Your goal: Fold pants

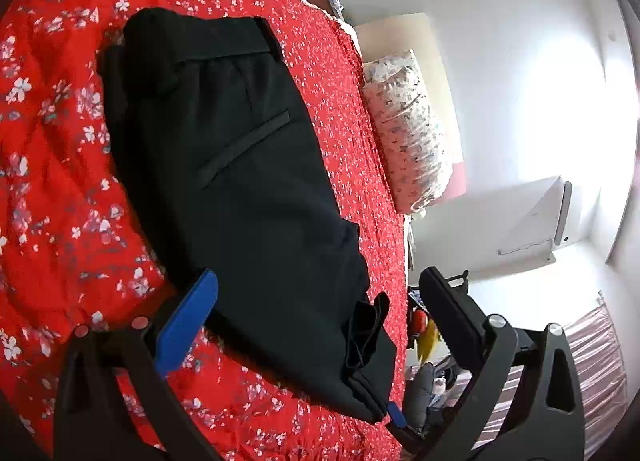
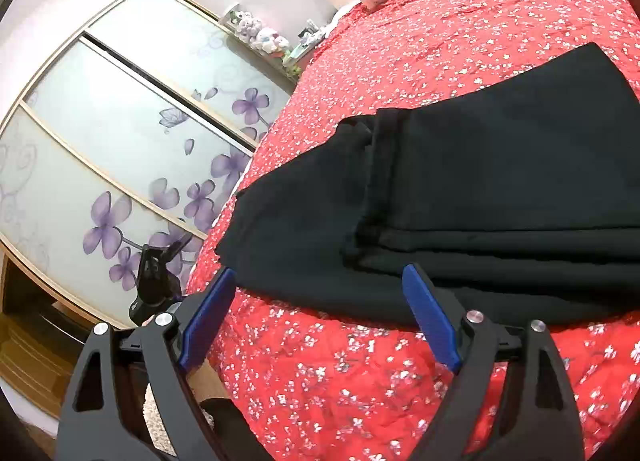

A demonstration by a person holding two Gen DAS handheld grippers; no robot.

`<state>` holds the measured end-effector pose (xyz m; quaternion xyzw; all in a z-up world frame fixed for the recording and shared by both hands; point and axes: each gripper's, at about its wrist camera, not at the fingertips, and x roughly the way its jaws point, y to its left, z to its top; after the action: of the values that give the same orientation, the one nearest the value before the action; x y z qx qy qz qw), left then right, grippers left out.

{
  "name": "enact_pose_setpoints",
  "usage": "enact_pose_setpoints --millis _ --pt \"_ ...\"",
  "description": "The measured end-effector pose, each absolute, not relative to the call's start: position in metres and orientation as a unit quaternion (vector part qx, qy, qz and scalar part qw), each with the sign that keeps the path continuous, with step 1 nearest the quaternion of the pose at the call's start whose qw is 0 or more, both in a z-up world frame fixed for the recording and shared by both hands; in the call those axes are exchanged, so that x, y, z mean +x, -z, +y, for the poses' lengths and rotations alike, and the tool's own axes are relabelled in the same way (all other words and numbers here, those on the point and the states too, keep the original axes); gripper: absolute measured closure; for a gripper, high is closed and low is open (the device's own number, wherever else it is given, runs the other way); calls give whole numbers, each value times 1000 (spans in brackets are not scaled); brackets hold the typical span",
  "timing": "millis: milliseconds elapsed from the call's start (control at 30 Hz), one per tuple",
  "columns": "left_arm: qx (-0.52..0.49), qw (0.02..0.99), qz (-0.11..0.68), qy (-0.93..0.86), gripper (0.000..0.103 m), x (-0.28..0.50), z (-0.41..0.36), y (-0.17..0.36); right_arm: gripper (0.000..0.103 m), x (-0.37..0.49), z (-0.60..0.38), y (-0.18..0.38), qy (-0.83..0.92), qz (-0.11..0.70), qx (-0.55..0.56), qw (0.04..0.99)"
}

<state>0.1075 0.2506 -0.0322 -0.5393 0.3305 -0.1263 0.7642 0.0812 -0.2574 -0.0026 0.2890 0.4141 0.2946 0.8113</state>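
Pants [image 1: 240, 165] on the bed [image 1: 60, 181], already folded in layers; my left claw [image 1: 316, 293] and right claw [image 2: 320, 293] gape wide, empty; little seems left.

Black pants [image 1: 248, 181], folded in layers, flat on the bedspread.

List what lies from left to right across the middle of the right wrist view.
Sliding wardrobe doors with purple flowers → red floral bedspread → folded black pants.
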Motion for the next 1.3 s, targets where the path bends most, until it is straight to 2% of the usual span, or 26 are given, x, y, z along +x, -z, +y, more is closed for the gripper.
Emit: enact_pose_setpoints --millis 333,667,833,933,1033,1300 --pt "-543 743 375 109 2 105 242 42 15 82 -228 9 -312 441 225 811" --pt "-557 739 365 102 2 112 247 46 13 79 -222 14 -316 454 222 803" --pt "-498 791 330 129 2 115 234 19 13 77 -222 13 -318 453 219 803" --pt "-464 811 337 115 2 118 225 15 13 76 -223 14 -318 455 221 802" --pt "-497 790 345 99 2 122 233 30 13 75 -222 13 -319 453 220 803" --pt "-549 773 299 108 3 123 248 37 13 75 -220 12 -323 456 218 800"
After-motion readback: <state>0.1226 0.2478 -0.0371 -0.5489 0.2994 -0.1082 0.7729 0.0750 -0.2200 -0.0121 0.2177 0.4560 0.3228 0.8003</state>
